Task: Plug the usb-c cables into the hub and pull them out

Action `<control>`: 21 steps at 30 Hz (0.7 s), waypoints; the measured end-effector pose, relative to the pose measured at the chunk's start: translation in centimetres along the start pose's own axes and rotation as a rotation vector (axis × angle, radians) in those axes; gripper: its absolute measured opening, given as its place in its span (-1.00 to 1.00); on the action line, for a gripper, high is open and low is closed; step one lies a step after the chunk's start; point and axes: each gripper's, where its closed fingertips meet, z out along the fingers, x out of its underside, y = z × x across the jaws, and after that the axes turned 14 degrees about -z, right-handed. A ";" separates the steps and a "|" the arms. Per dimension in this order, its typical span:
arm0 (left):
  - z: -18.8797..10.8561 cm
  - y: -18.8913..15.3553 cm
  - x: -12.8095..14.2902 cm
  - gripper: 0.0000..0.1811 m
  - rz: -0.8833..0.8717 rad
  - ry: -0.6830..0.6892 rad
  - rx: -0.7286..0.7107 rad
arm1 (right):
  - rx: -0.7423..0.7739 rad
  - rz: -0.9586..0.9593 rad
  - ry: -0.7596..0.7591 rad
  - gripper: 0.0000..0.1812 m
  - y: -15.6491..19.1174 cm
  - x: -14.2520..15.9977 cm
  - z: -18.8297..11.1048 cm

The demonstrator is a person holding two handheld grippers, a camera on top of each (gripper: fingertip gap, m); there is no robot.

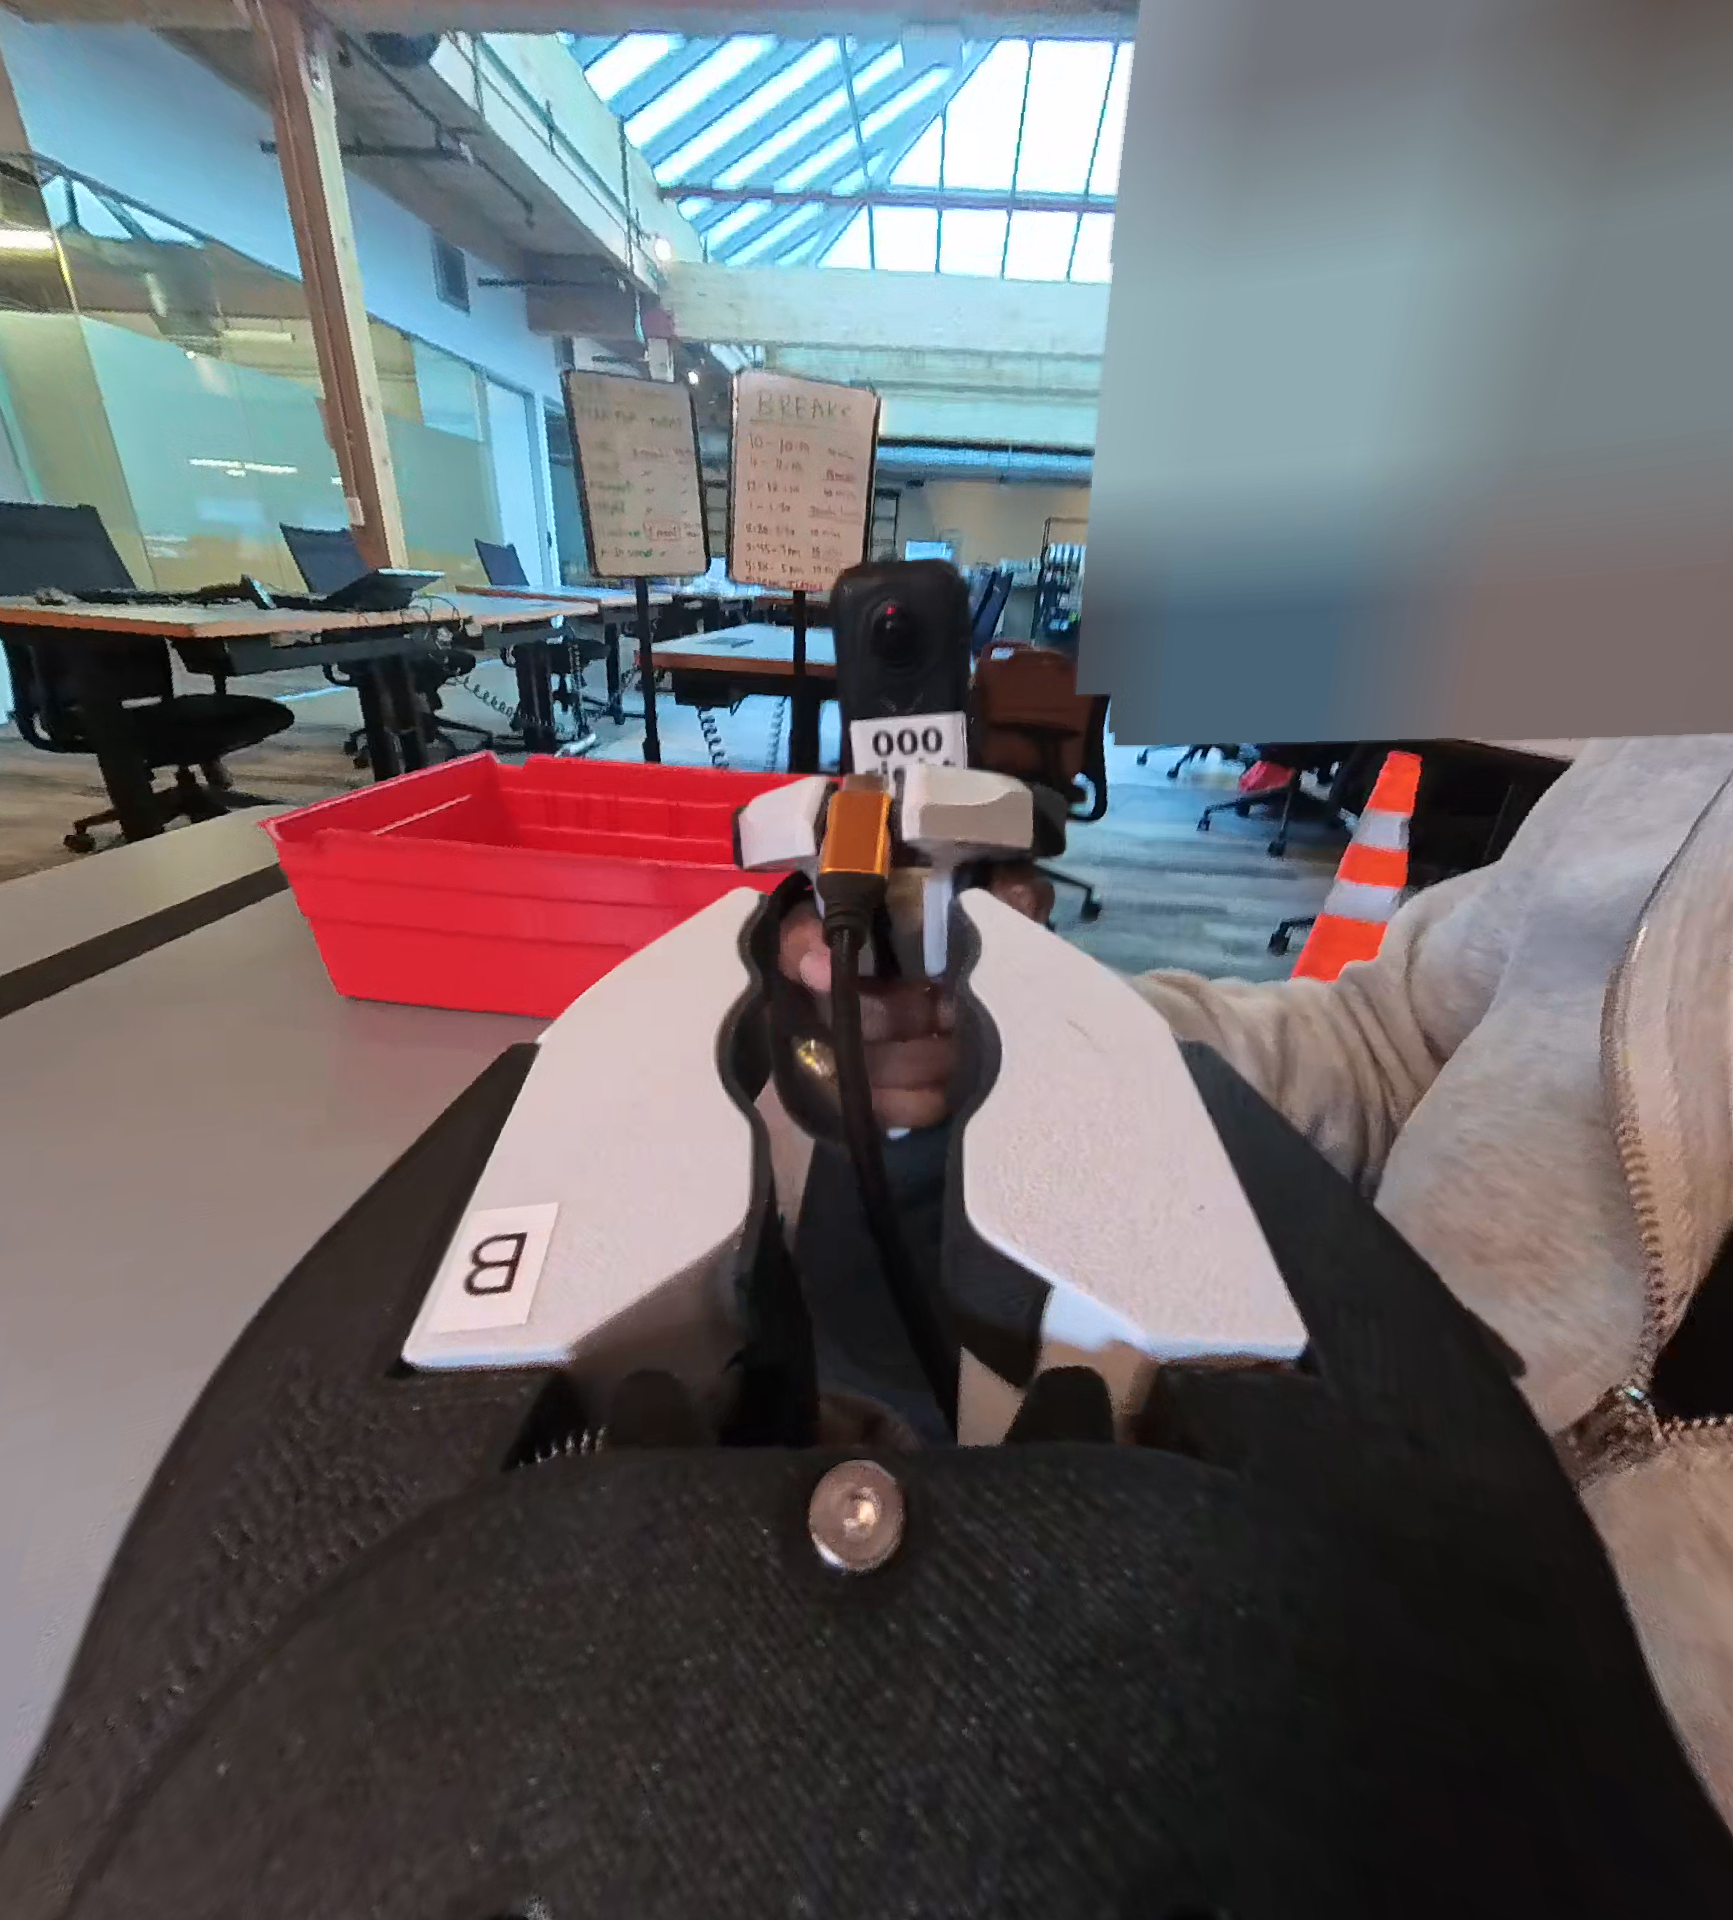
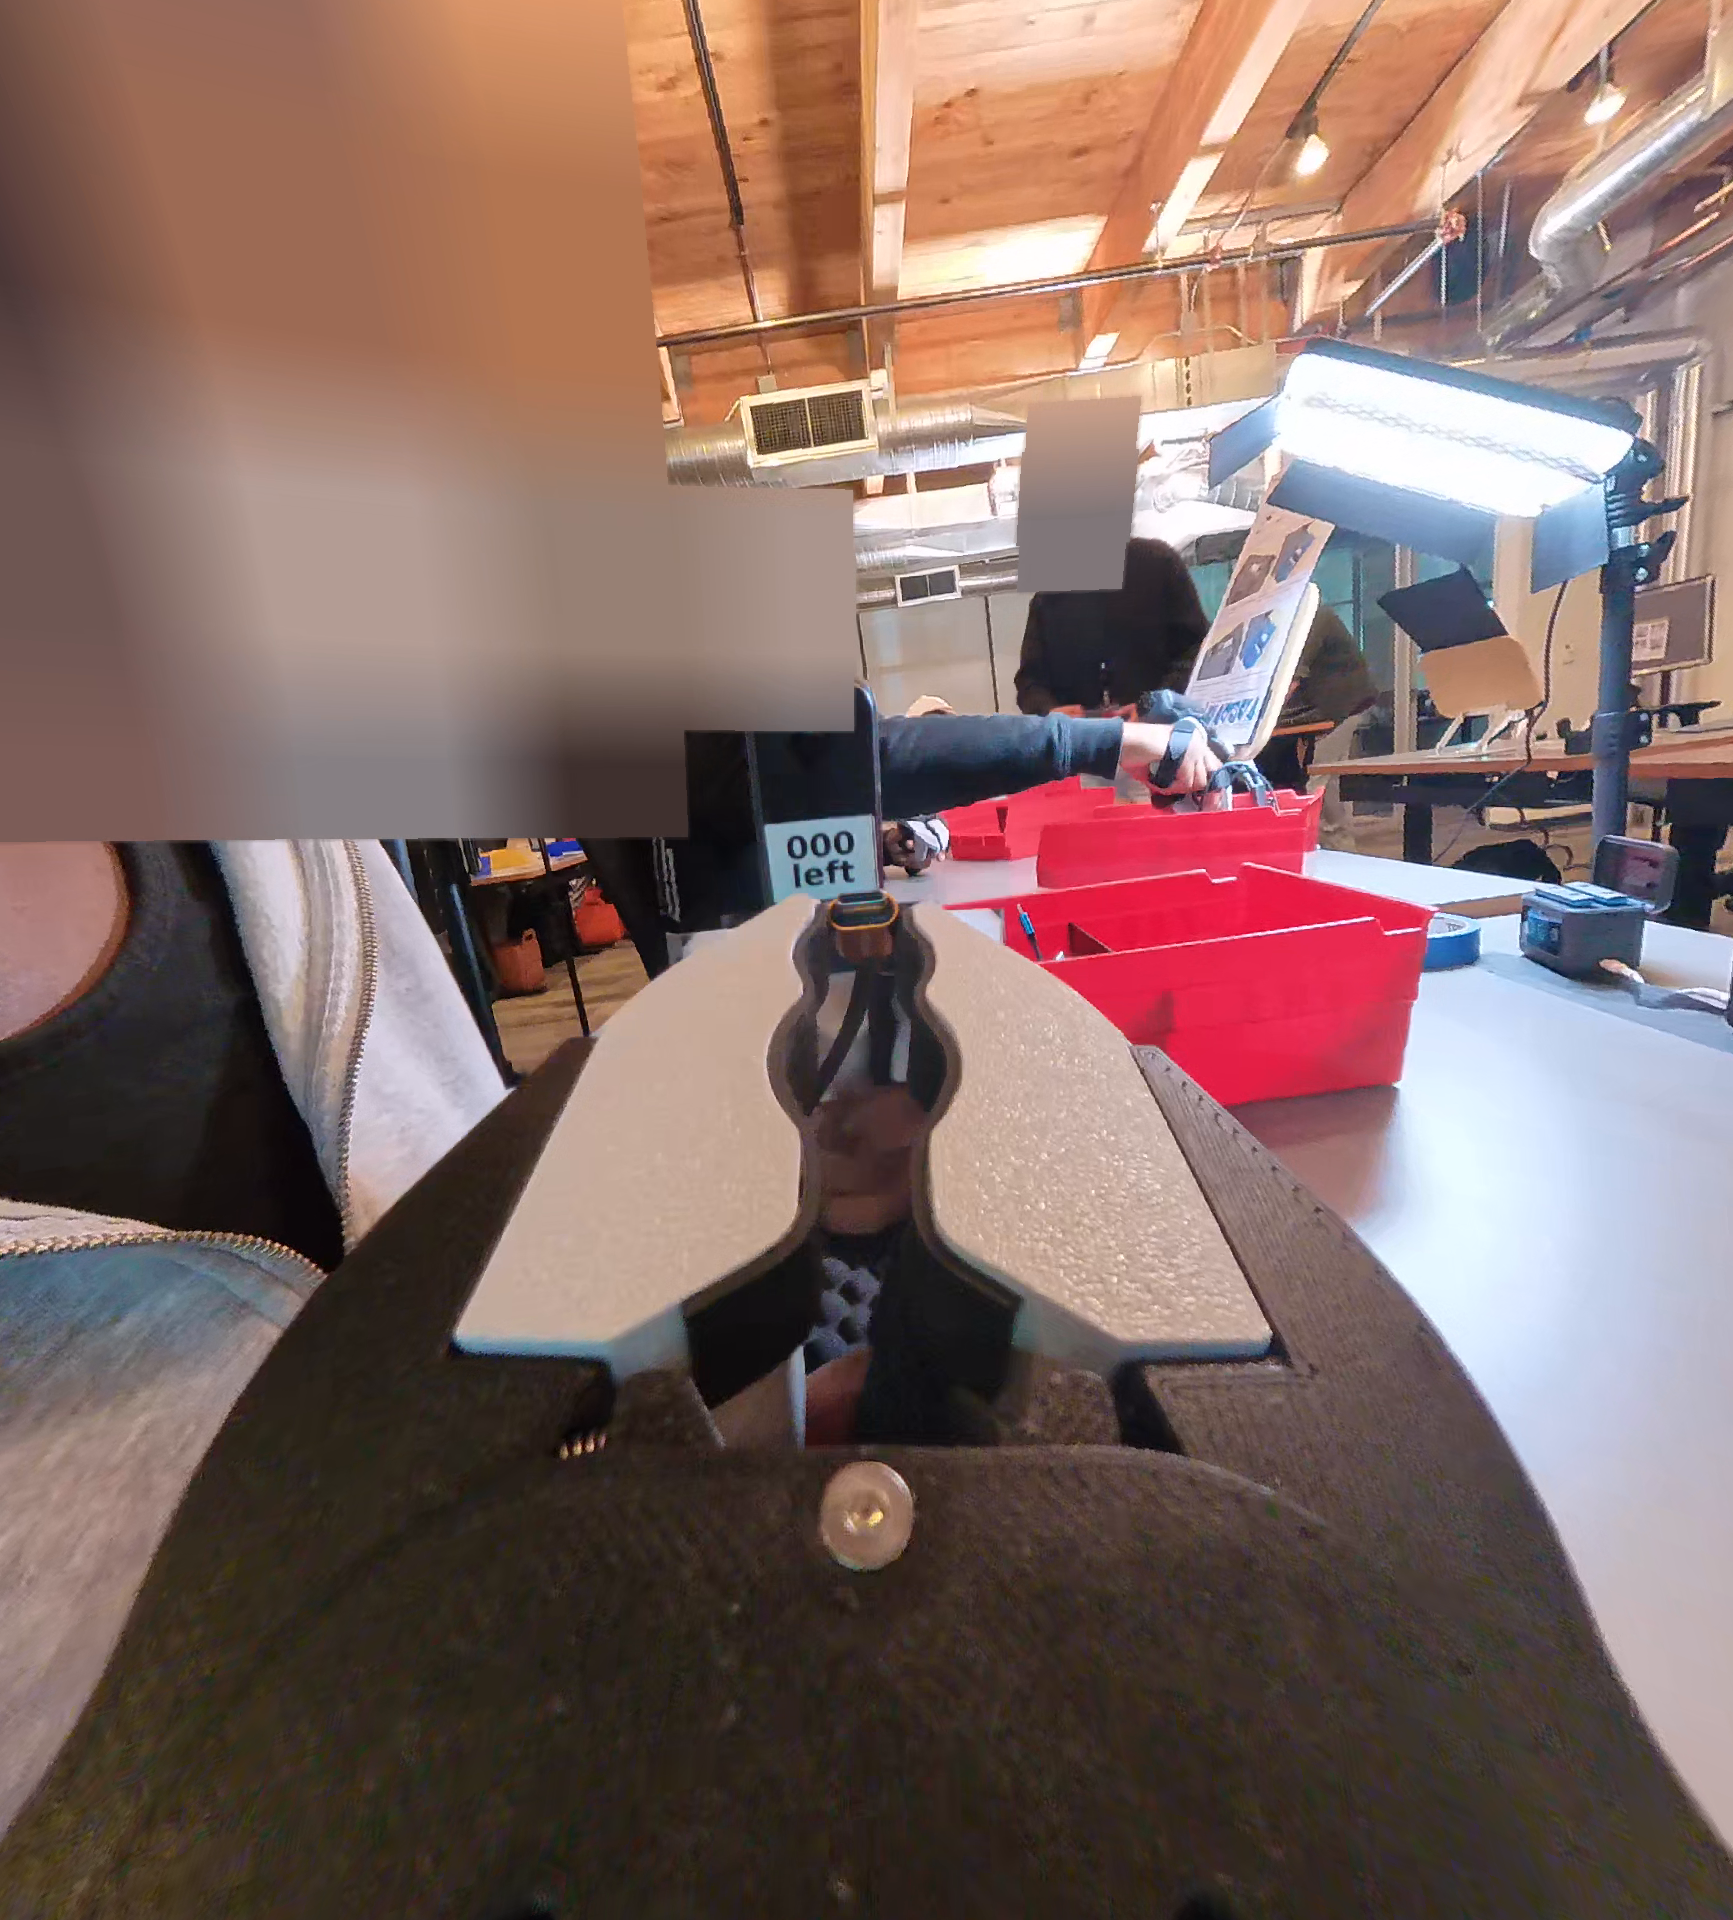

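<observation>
An orange USB-C plug [image 1: 854, 836] with a black cable [image 1: 857, 1039] is pinched between the pale fingertips of my right gripper [image 1: 872, 816], which faces the left wrist camera. In the right wrist view, my right gripper [image 2: 857, 914] is shut on the same plug [image 2: 857, 923]. My left gripper [image 1: 857, 909] is open, its grey fingers [image 1: 633, 1091] apart just below the plug. The cable runs down through the gap without being pinched. Both grippers are held above the grey table [image 1: 114, 1143]. No hub shows in either view.
A red bin [image 1: 488, 883] stands on the table behind the grippers. More red bins [image 2: 1215, 977], blue tape [image 2: 1454, 940] and grey devices [image 2: 1579, 925] lie to the right. The holder's grey hoodie [image 1: 1464, 1091] is close by. Another person [image 2: 1111, 665] reaches into a far bin. Only a small space, under 4 cm, lies between the two pairs of fingers.
</observation>
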 end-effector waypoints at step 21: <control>-0.9 1.7 4.9 -0.88 0.176 0.391 -0.175 | -0.100 -0.373 0.654 -0.75 0.6 4.9 -2.3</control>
